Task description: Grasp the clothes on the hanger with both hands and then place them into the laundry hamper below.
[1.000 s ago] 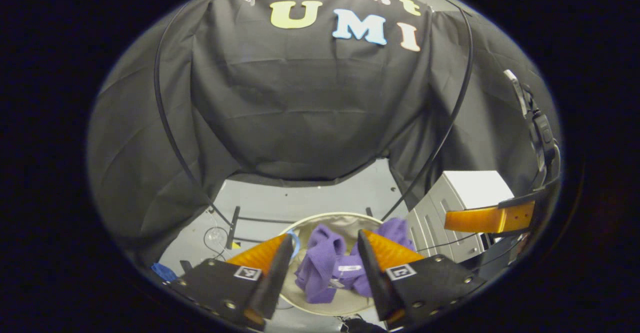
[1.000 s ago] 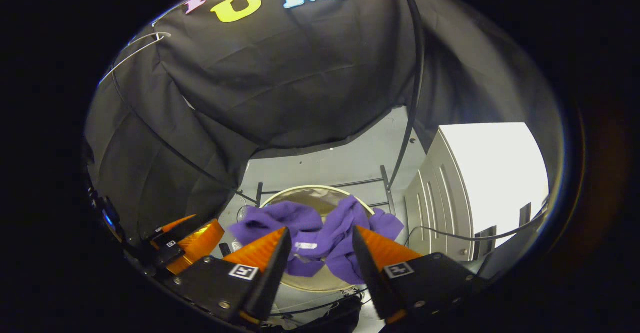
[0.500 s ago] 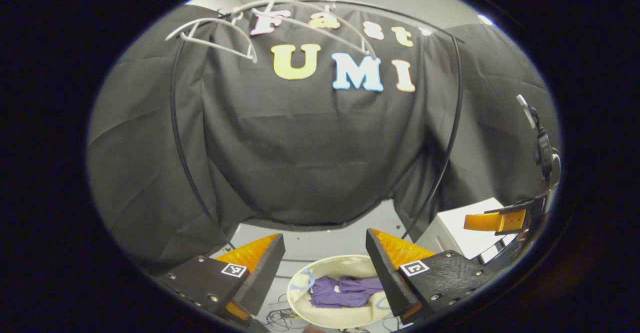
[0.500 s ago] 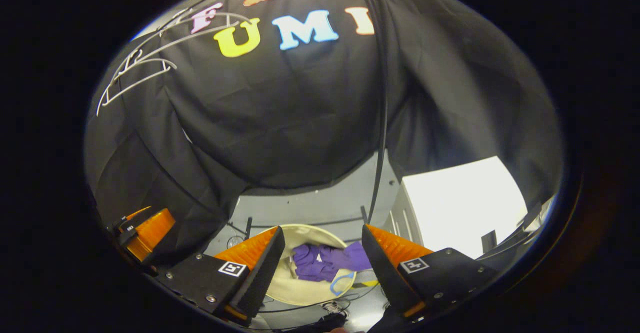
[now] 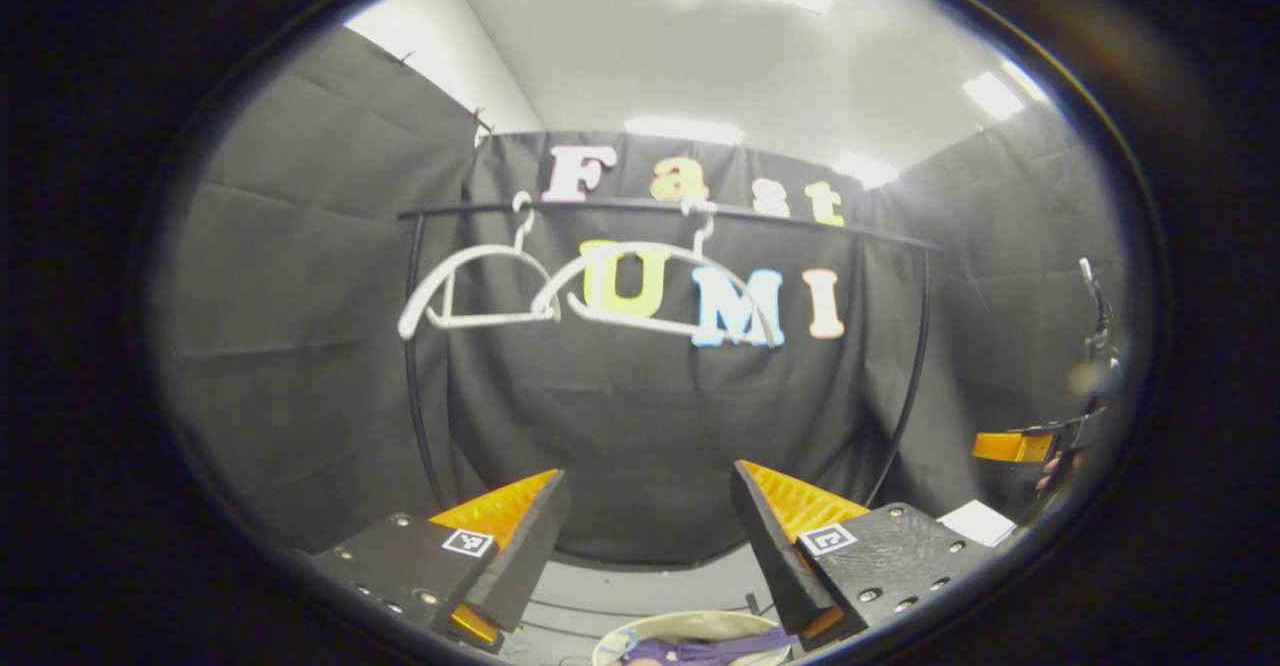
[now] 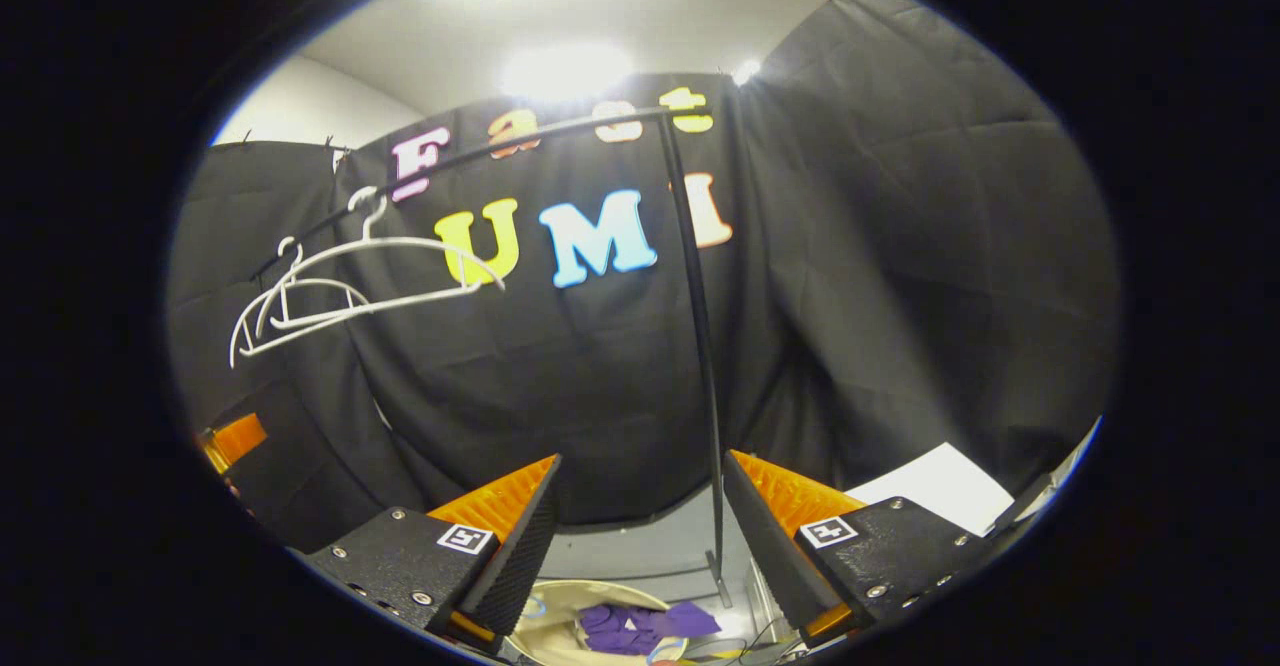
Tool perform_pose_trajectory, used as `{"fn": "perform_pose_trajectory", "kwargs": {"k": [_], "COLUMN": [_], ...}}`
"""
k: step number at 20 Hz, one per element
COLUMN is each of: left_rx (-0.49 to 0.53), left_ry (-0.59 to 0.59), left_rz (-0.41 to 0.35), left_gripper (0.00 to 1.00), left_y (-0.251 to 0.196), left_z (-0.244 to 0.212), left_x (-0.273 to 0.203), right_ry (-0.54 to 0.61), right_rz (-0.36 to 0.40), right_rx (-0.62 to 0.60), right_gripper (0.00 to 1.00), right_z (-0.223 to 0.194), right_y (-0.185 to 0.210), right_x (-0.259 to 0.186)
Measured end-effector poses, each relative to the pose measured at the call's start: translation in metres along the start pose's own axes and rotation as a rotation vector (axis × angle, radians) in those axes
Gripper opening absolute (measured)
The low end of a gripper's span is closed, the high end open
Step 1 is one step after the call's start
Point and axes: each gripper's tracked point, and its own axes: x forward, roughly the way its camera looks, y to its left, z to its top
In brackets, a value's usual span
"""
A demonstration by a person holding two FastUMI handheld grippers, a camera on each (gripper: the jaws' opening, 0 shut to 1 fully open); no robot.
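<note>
Both the left tool point(image 5: 640, 536) and the right tool point(image 6: 640, 526) are spread and hold nothing, raised well above the hamper point(image 6: 560, 601) on the floor, where the purple clothes point(image 6: 640, 628) lie inside, while two bare white hangers point(image 5: 590, 291) hang on the black rail point(image 5: 660, 208).
</note>
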Motion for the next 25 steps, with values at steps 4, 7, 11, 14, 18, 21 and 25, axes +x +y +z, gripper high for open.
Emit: {"fn": "perform_pose_trajectory", "kwargs": {"k": [4, 7, 11, 14, 18, 21, 25], "left_rx": [-0.067, -0.055, -0.031, -0.013, 0.011, -0.022, -0.075], "left_ry": [-0.055, -0.075, -0.101, -0.131, -0.074, -0.054, -0.085], "left_rz": [0.042, 0.071, 0.056, 0.025, 0.039, 0.073, 0.082], "left_gripper": [0.99, 0.99, 0.99, 0.94, 0.99, 0.94, 0.99], "left_y": [0.023, 0.029, 0.023, 0.004, 0.004, 0.011, 0.021], "left_z": [0.040, 0.046, 0.050, 0.054, 0.031, 0.020, 0.020], "left_x": [-0.033, -0.040, -0.059, -0.063, -0.055, -0.056, -0.070], "right_ry": [-0.135, -0.190, -0.244, -0.215, -0.200, -0.213, -0.208], "right_rz": [-0.020, -0.045, -0.090, -0.062, -0.016, 0.011, 0.038], "right_rx": [-0.050, -0.064, -0.061, -0.041, -0.043, -0.049, -0.057], "right_gripper": [0.91, 1.00, 0.95, 0.95, 0.91, 0.91, 0.95], "right_z": [0.055, 0.074, 0.093, 0.097, 0.107, 0.115, 0.115], "right_y": [-0.015, -0.030, -0.049, -0.047, -0.027, -0.008, 0.009], "right_x": [-0.020, -0.036, -0.029, -0.011, 0.012, 0.014, 0.014]}}
